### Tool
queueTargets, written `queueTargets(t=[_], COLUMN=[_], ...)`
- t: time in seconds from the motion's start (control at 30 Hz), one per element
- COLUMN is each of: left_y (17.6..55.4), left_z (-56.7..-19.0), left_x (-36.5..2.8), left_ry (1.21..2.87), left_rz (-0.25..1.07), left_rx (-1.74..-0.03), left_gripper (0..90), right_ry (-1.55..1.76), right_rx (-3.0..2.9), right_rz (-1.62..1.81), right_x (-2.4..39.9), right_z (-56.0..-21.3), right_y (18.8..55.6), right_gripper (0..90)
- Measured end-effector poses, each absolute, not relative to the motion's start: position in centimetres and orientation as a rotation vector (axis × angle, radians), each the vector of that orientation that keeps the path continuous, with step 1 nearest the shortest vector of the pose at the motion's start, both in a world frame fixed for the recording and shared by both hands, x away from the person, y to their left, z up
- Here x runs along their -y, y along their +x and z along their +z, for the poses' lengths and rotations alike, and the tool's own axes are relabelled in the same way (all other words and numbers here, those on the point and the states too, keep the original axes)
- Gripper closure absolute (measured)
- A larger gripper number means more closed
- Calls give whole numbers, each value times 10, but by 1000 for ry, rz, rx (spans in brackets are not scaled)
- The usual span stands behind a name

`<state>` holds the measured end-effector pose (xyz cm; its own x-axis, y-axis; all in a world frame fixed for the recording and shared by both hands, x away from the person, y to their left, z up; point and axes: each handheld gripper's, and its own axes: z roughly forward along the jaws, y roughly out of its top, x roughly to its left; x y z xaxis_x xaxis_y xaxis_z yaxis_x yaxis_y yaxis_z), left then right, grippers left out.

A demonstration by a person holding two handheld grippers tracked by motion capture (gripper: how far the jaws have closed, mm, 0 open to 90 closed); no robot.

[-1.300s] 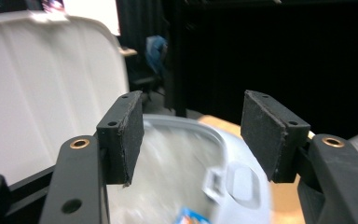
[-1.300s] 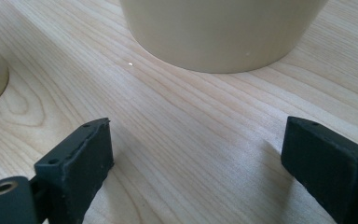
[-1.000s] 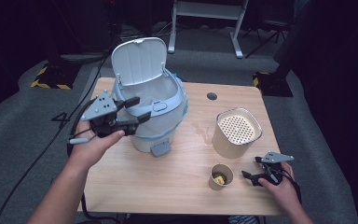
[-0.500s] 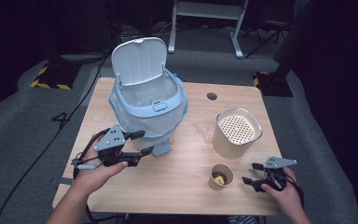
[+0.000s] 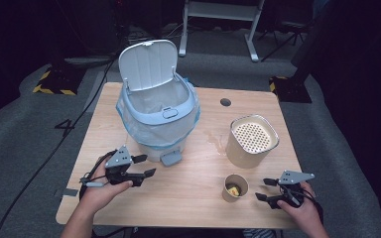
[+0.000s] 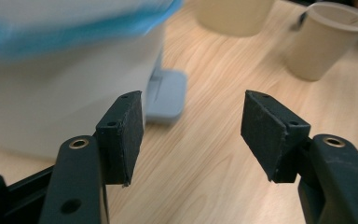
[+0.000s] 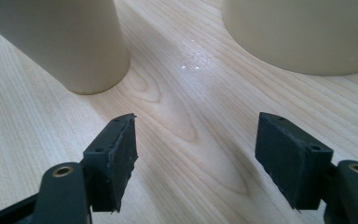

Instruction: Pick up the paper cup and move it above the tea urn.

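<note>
The paper cup (image 5: 235, 187) stands upright near the table's (image 5: 193, 198) front edge, right of the middle, its long axis vertical and its mouth pointing up; something small and yellowish lies in its bottom, too small to name. The right gripper (image 5: 264, 189) lies level just to the cup's right, near the front right corner, its jaws pointing left at the cup. Those jaws have just been closing, yet a clear gap remains between the pads (image 7: 116, 158) in the right gripper view, and only bare wood shows there; nothing is held. Behind the cup, toward the right edge, stands the beige canister (image 5: 251, 141), upright, with a perforated insert filling its top. The pedal bin (image 5: 158, 116) stands left of the middle toward the back edge, its lid tipped up and back, a blue liner folded over the rim, the inside pale and nothing in it that I can make out; its pedal (image 5: 170, 158) faces the front edge. The left gripper (image 5: 145, 165) rests low near the front left corner, jaws pointing right toward the pedal, parted fairly wide and gripping nothing.
</note>
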<state>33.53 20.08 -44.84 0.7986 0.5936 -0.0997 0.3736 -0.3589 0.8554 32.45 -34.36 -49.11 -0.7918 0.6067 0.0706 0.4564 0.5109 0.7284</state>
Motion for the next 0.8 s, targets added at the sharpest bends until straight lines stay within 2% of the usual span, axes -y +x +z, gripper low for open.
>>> queueTargets(t=[0.33,0.57,0.8], left_y=[344,347,349], left_z=[-481,-491,-497], left_x=[-216,-223,-221], left_ry=[2026,2037,2087], left_rz=[272,315,363], left_rx=[-992,-1085,-1105], left_gripper=[415,400,348], right_ry=[883,805,763], right_rx=[-2536,-2528,-2510], right_rz=[1232,1292,1336], right_x=[332,322,304], right_z=[-490,-487,-487], right_y=[314,306,305], right_gripper=[248,200,164])
